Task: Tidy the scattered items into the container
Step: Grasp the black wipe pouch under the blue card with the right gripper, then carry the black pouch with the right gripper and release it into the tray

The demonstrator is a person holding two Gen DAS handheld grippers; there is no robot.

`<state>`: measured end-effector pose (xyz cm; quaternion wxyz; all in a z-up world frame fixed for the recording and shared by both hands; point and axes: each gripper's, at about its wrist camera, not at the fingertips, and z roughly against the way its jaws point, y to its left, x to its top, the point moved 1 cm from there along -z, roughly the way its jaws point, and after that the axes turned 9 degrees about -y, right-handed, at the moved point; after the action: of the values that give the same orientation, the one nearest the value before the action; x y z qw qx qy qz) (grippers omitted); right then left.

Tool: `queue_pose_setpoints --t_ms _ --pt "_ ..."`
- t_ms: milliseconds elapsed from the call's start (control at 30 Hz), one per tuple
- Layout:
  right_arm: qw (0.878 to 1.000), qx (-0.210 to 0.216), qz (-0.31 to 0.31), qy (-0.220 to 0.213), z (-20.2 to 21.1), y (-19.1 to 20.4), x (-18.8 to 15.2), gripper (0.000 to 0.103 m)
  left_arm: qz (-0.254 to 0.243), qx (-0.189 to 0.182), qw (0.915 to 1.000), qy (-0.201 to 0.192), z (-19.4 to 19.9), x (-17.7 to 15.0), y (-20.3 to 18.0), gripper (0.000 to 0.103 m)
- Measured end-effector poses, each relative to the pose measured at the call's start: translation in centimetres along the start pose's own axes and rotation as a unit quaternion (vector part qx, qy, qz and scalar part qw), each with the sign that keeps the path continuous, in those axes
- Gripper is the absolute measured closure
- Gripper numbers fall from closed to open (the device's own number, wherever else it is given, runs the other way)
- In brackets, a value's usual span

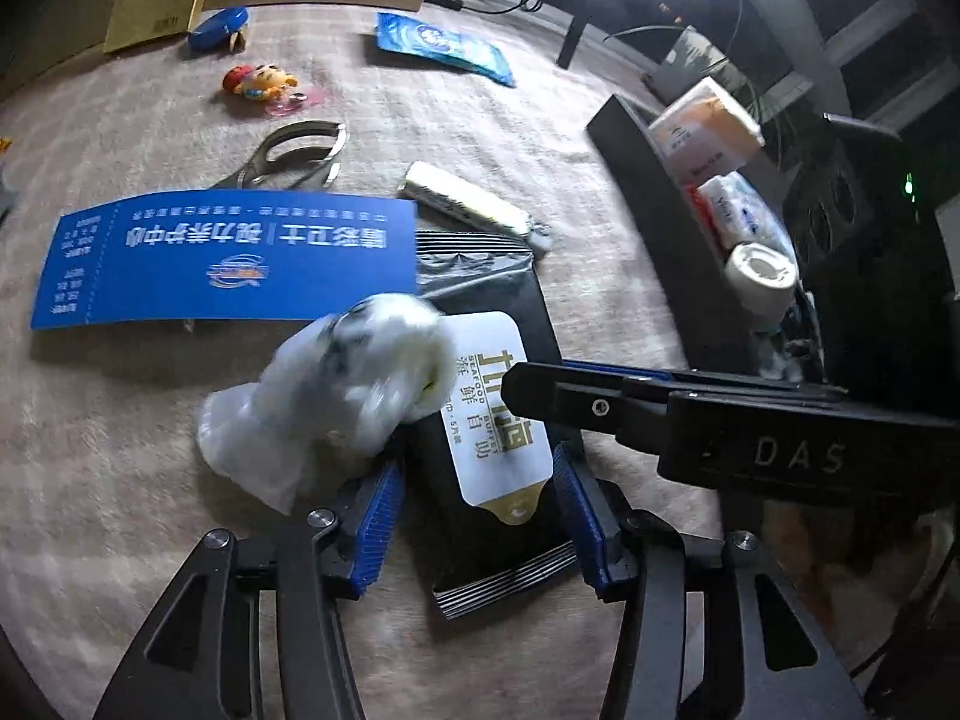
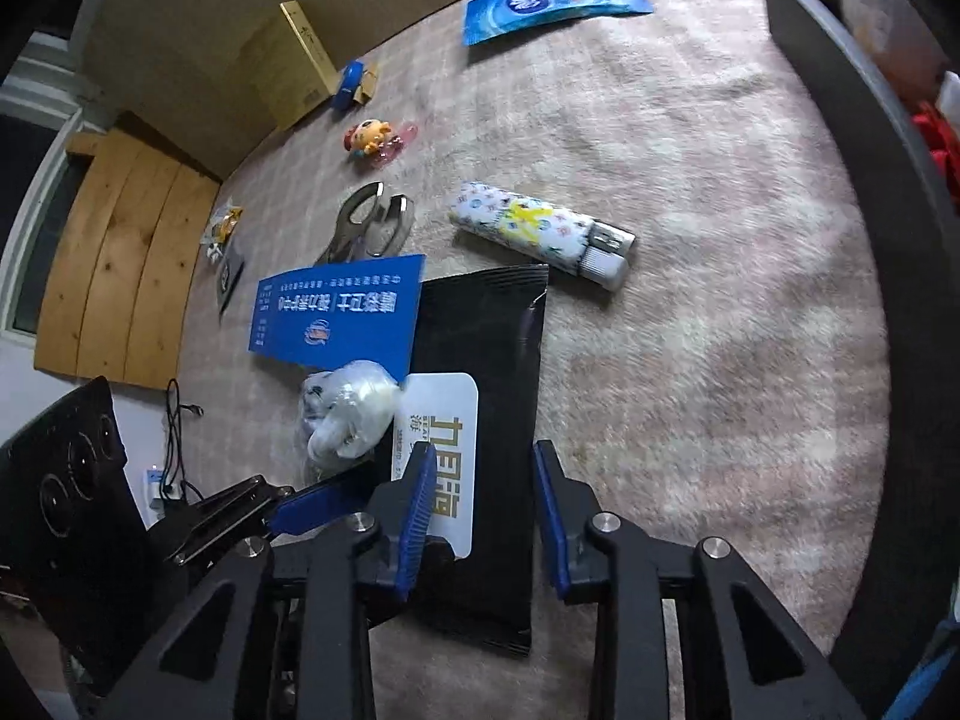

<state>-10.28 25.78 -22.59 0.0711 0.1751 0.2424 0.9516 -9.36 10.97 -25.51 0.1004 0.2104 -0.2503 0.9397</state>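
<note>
Black flat wet-wipe pack (image 2: 480, 450) with white label lying near centre, clear crumpled bag (image 2: 345, 417) touching its left edge, blue card (image 2: 339, 318) overlapping its far-left corner, patterned tube (image 2: 540, 231) just beyond, black container (image 1: 708, 228) at right holding packets

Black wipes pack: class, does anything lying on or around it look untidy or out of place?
Yes. The blue card overlaps the black wipes pack at a skew, and a crumpled clear plastic bag lies against its white label. Both look dropped, not placed.
</note>
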Motion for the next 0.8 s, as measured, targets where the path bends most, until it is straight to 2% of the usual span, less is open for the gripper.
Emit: queue_pose_setpoints --t_ms 333,800 --pt "0.999 -0.004 0.000 -0.045 5.2 -1.2 -0.2 0.077 -0.022 -0.020 0.9993 -0.023 1.7 0.6 -4.7 0.050" --pt "0.990 -0.005 -0.050 -0.133 14.9 -6.0 1.5 0.077 -0.100 -0.067 0.9914 -0.051 2.2 4.5 -15.3 0.050"
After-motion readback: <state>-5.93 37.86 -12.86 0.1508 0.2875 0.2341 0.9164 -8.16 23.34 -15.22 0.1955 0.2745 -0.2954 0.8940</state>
